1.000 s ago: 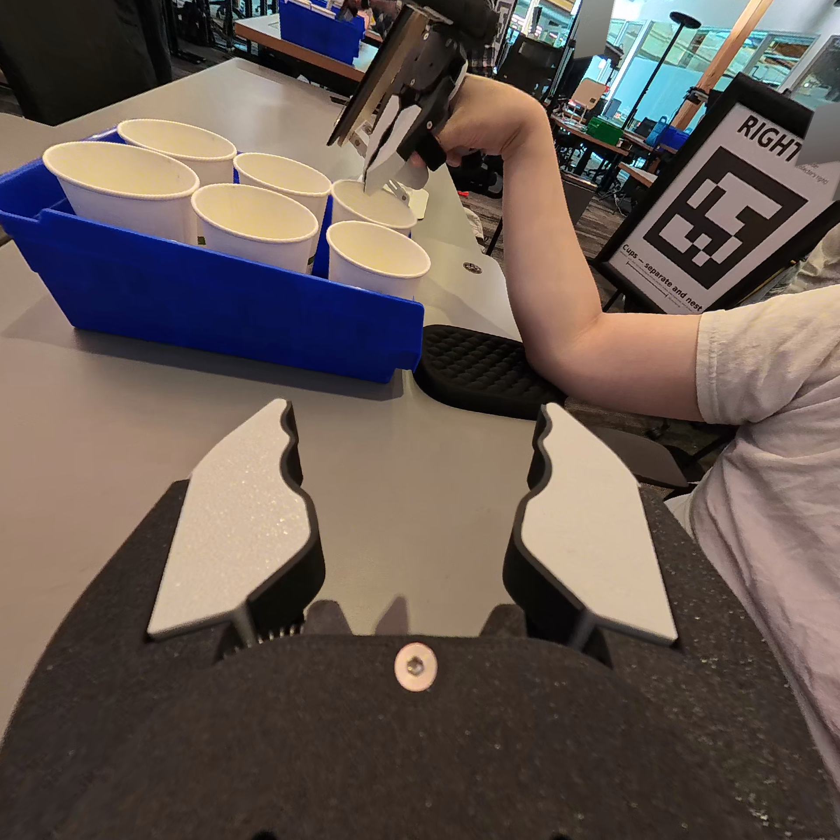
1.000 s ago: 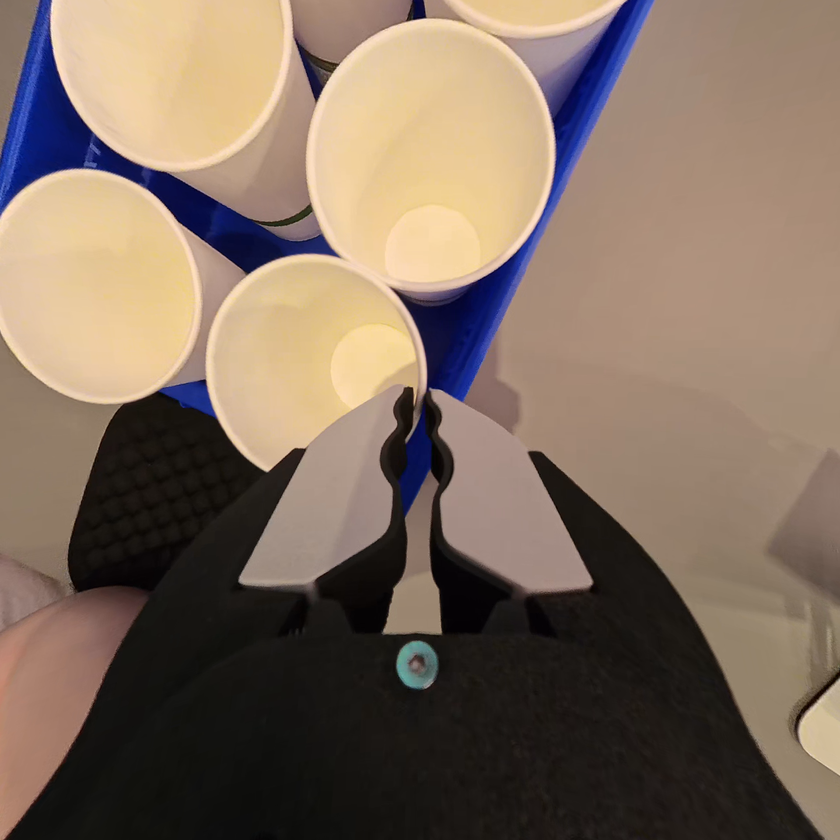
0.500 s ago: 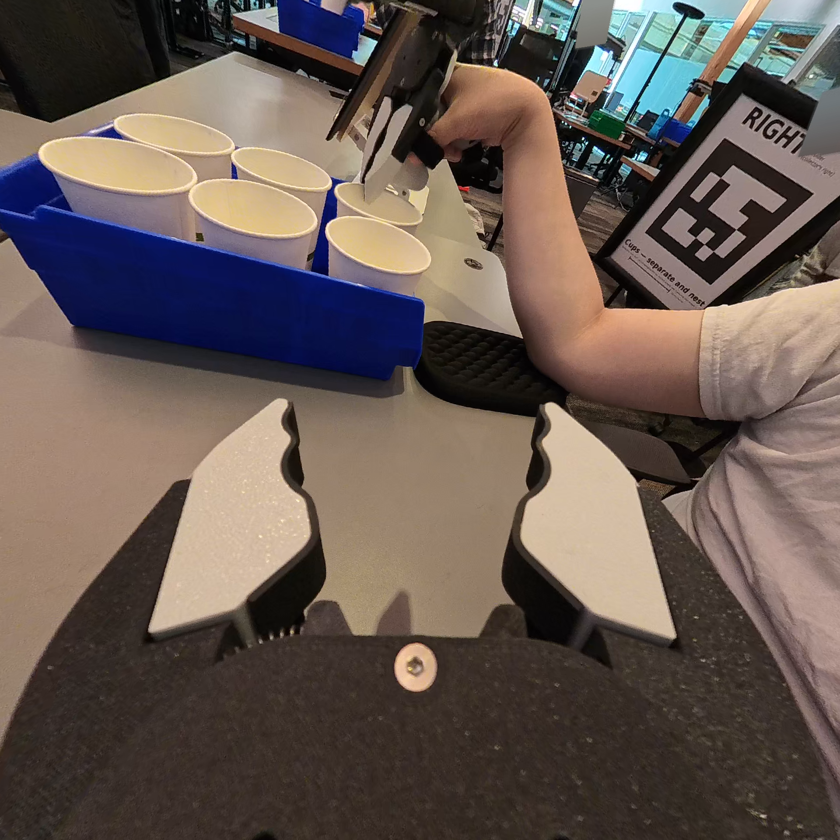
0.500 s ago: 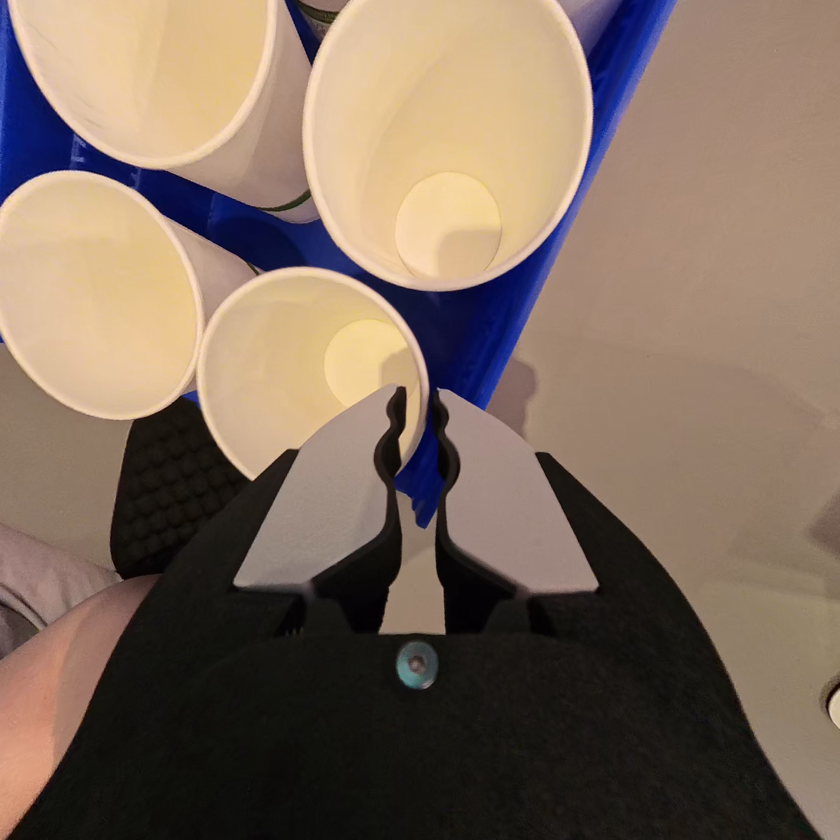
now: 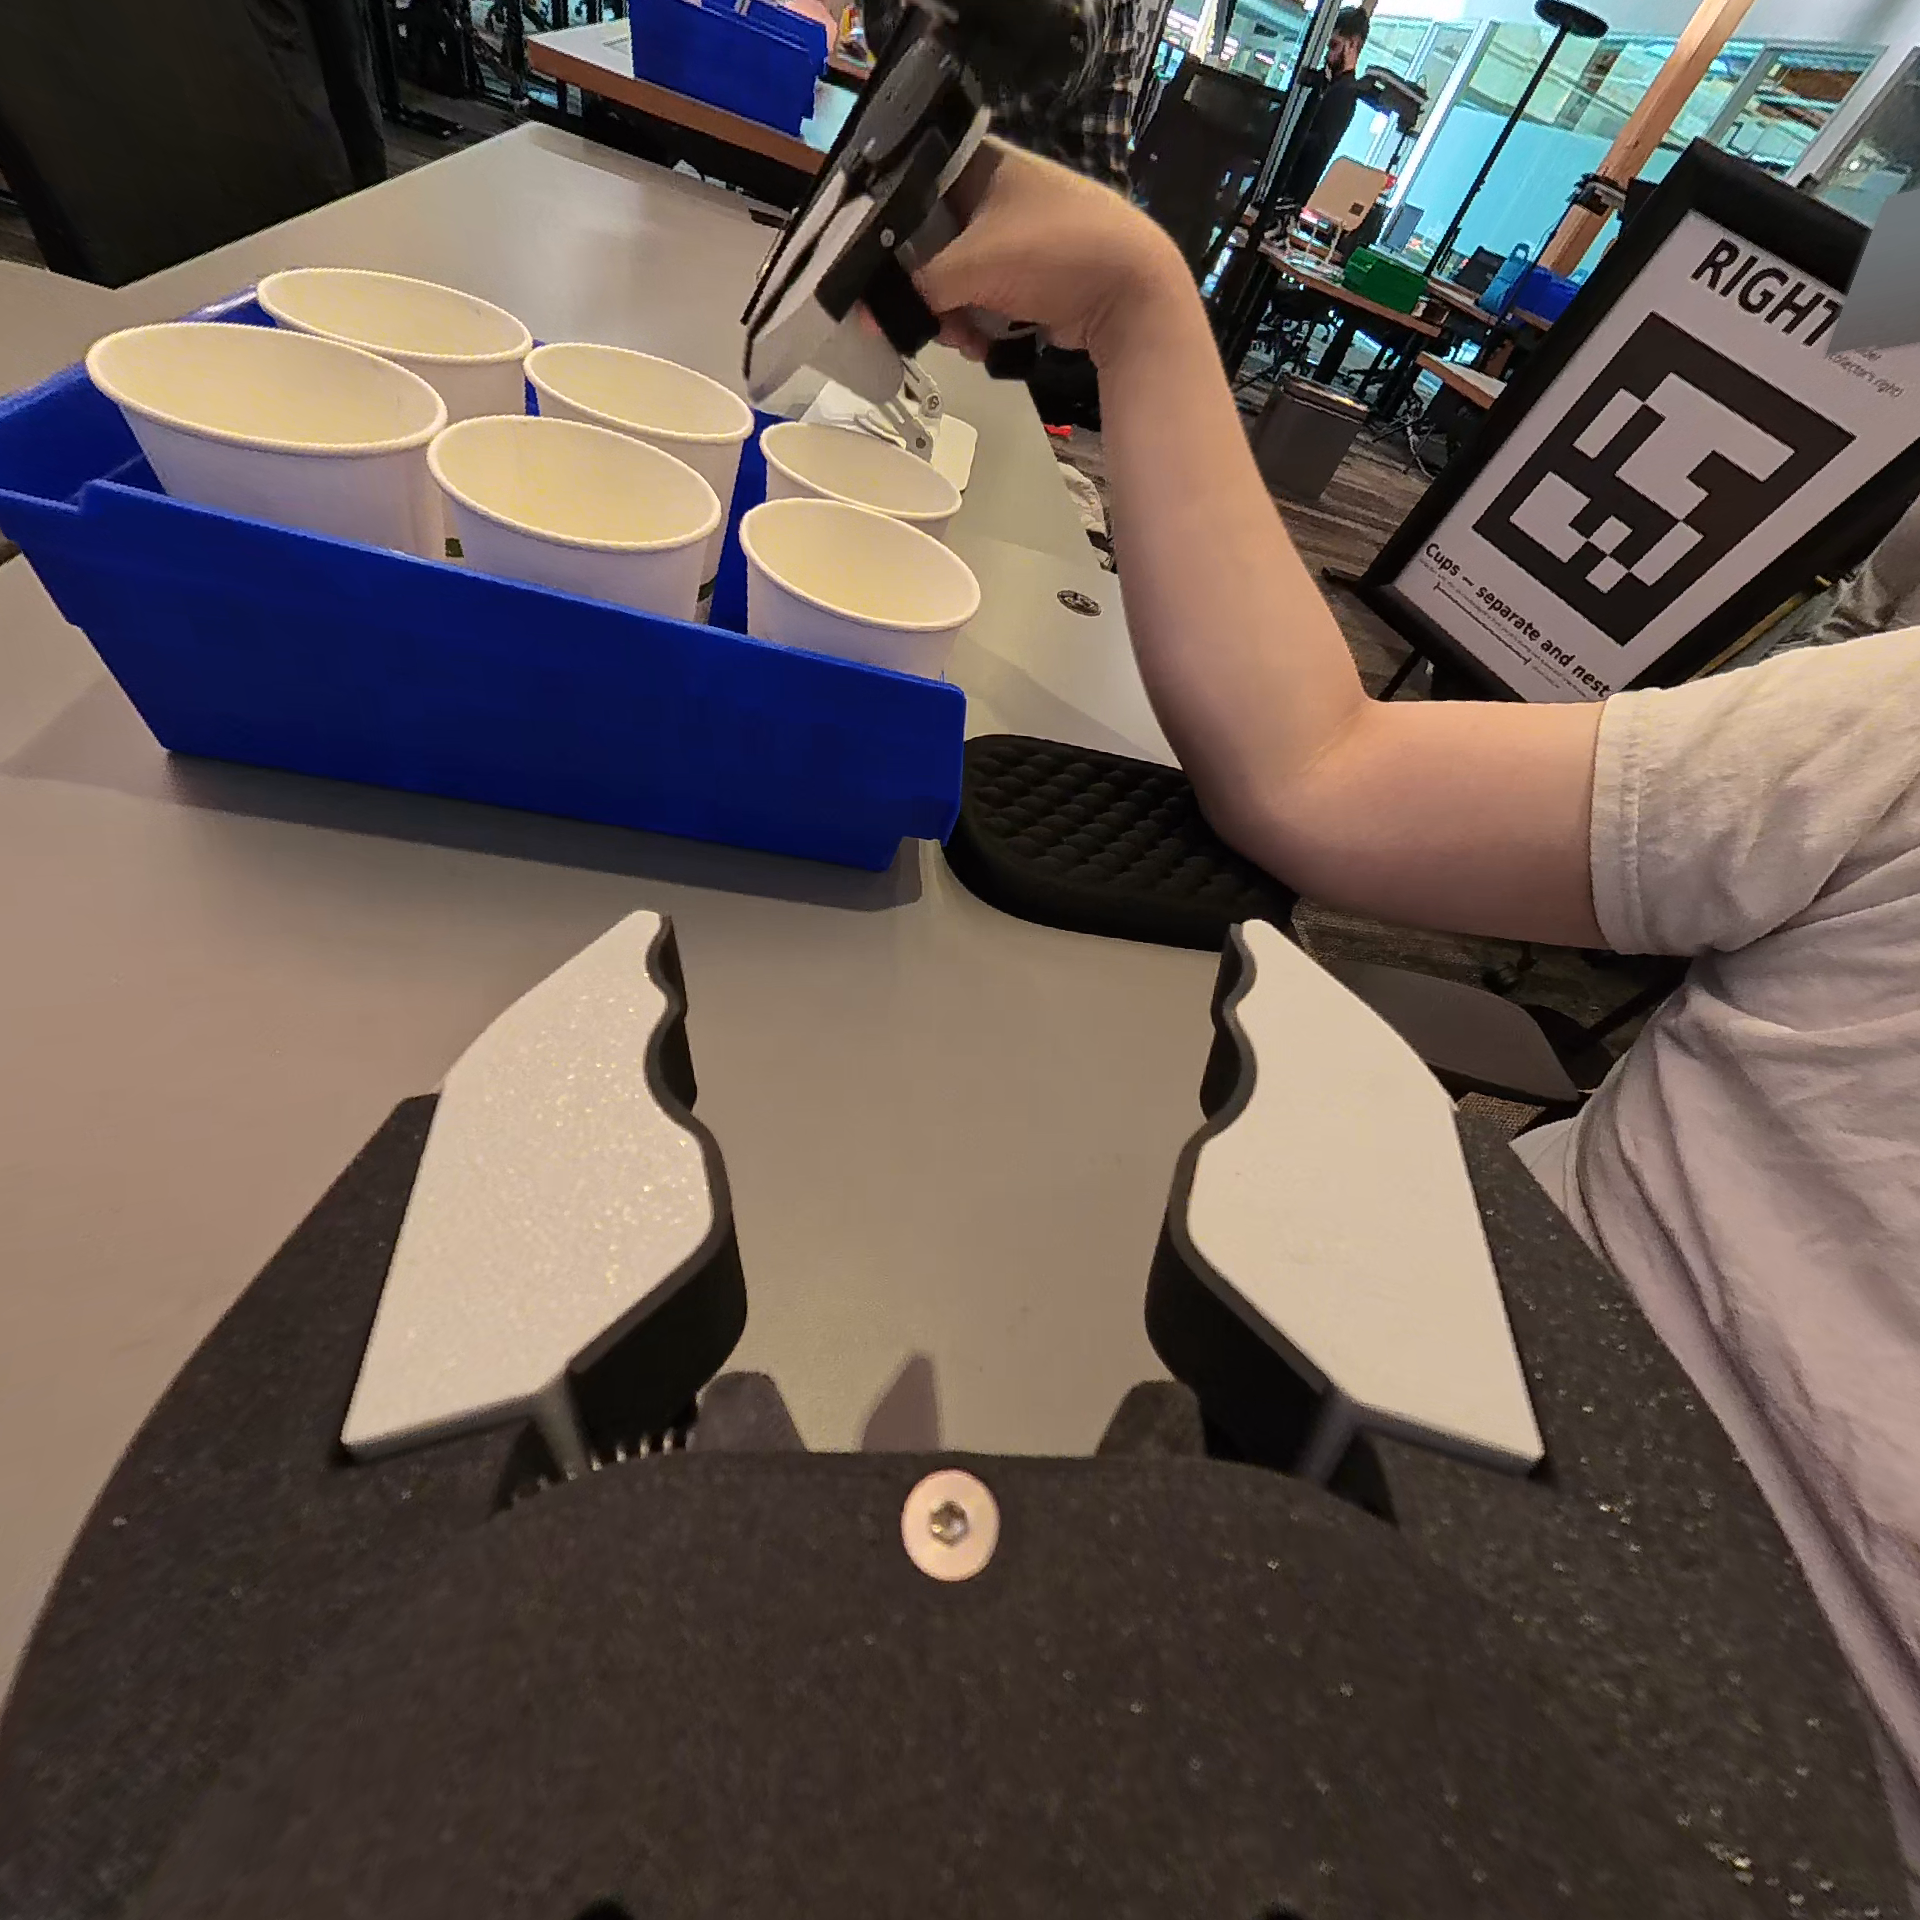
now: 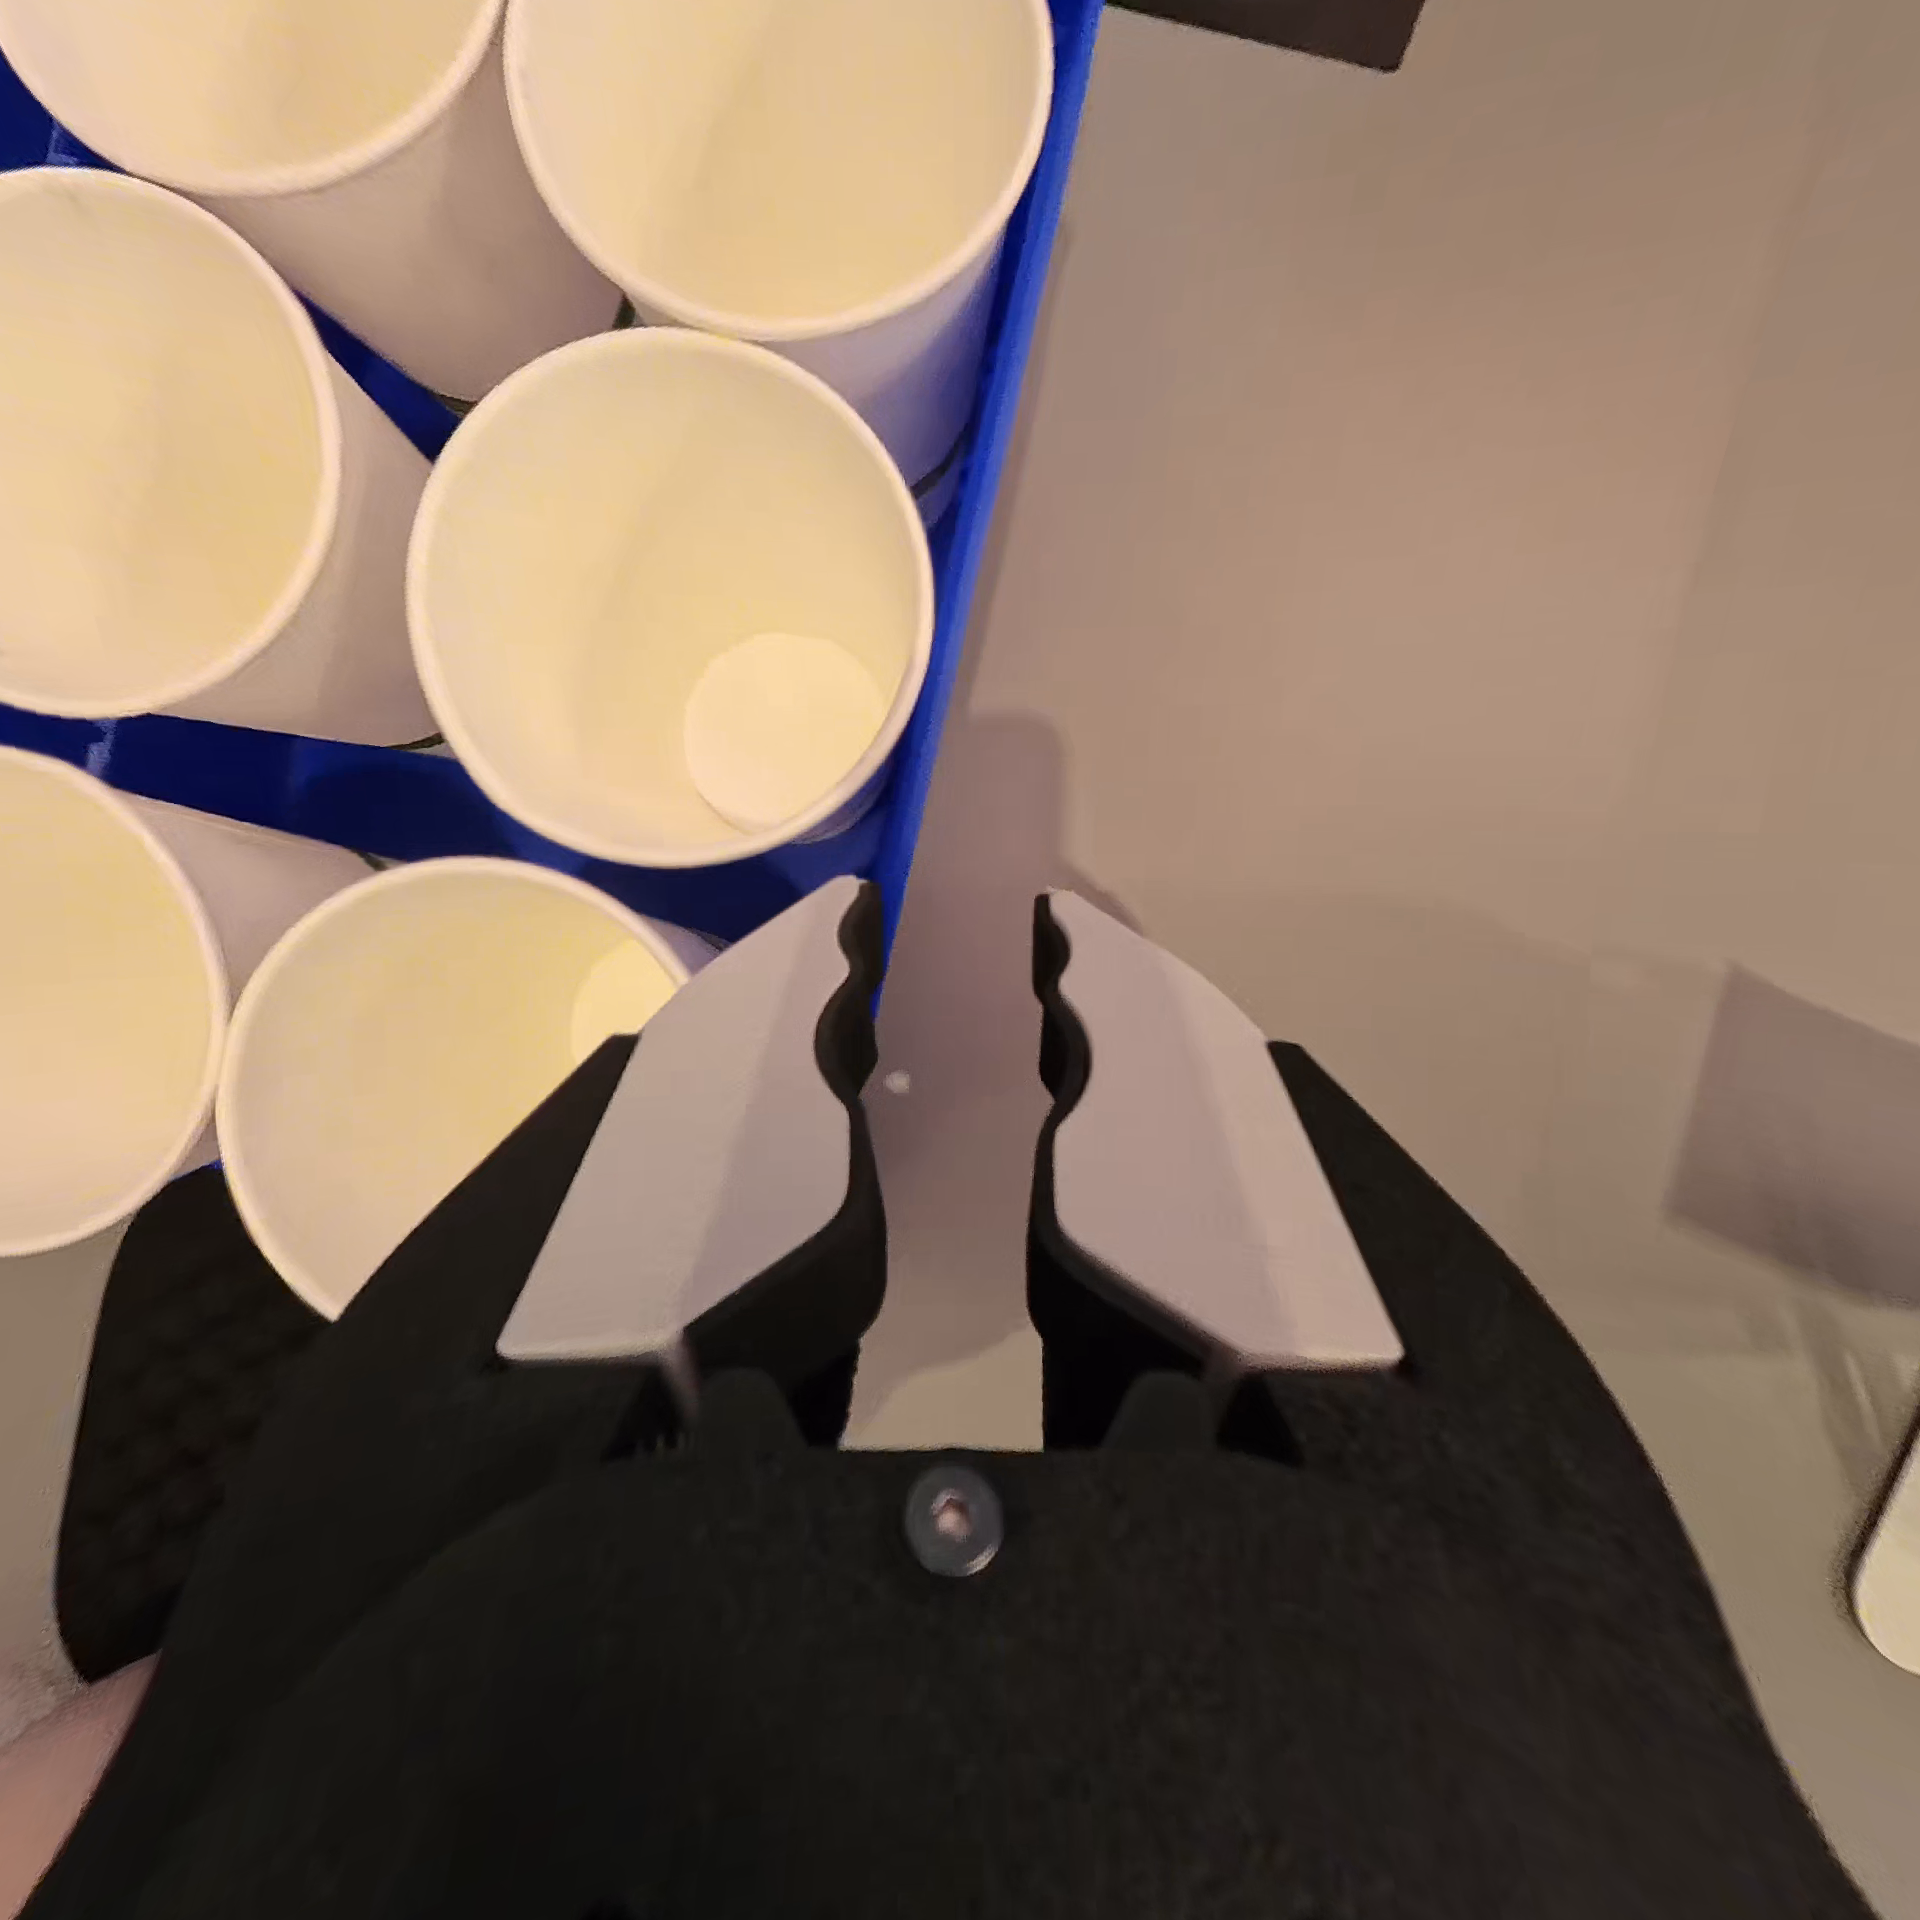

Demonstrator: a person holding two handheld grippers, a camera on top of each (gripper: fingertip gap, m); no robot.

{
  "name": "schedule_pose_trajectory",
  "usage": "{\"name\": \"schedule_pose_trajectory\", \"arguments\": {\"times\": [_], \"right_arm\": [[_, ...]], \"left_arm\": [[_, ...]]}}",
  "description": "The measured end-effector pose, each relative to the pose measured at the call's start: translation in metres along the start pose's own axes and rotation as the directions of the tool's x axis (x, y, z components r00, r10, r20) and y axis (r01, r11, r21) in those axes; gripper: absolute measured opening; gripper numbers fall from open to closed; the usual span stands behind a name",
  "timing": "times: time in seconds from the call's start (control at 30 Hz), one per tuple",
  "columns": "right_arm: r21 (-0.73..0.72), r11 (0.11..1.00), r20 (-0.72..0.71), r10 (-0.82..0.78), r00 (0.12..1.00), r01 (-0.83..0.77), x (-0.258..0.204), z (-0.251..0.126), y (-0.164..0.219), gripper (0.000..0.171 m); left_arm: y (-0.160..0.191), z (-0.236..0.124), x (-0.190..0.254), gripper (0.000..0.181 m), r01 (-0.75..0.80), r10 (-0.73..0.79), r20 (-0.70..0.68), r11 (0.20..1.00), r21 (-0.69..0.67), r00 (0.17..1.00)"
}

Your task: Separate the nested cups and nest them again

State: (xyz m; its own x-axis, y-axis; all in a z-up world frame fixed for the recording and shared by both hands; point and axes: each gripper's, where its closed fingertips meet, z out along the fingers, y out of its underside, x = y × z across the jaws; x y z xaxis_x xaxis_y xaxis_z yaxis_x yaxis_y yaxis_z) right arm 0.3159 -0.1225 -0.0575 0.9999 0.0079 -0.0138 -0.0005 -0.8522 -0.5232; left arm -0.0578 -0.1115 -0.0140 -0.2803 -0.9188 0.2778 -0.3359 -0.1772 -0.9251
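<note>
From my right wrist view the white paper cups (image 6: pixel 665 592) crowd the upper left of the frame inside the blue bin (image 6: pixel 987 582), several cut off by the frame edges, and the cup at lower left (image 6: pixel 416 1060) is partly covered by my own tool, so I cannot make out its near rim. The right gripper (image 6: pixel 956 914) shows a moderate gap between its fingers with only grey table (image 6: pixel 1455 623) inside it; half a second ago that gap was a narrow slit pinching the lower-left cup's rim, so it has let go and shifted right past the bin wall. In the left wrist view the left gripper (image 5: pixel 945 945) is spread wide and holds nothing, low in the frame over the table, unchanged from before. There the six cups sit upright in the bin at upper left, beside a black textured pad (image 5: pixel 1091 852) under the person's forearm (image 5: pixel 1278 665).
</note>
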Motion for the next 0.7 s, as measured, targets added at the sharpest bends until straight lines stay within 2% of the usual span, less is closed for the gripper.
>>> {"name": "schedule_pose_trajectory", "arguments": {"times": [0.27, 0.53, 0.7], "right_arm": [[-0.117, 0.993, 0.067, 0.037, 0.997, -0.029, -0.008, 0.026, 0.012, 0.027], [-0.225, 0.973, 0.052, 0.063, 0.997, -0.05, -0.014, 0.044, 0.017, 0.012], [-0.259, 0.958, 0.056, 0.141, 0.988, -0.122, -0.018, 0.048, 0.019, 0.007]], "left_arm": [[0.0, 0.0, 0.0, 0.096, 0.001, -0.001, -0.001, 1.0, -0.001, 1.0], [-0.001, -0.001, 0.001, 0.096, -0.003, 0.003, 0.002, 1.0, 0.002, 1.0], [-0.003, -0.006, -0.004, 0.094, -0.007, 0.008, 0.041, 1.0, -0.007, 0.999]]}}
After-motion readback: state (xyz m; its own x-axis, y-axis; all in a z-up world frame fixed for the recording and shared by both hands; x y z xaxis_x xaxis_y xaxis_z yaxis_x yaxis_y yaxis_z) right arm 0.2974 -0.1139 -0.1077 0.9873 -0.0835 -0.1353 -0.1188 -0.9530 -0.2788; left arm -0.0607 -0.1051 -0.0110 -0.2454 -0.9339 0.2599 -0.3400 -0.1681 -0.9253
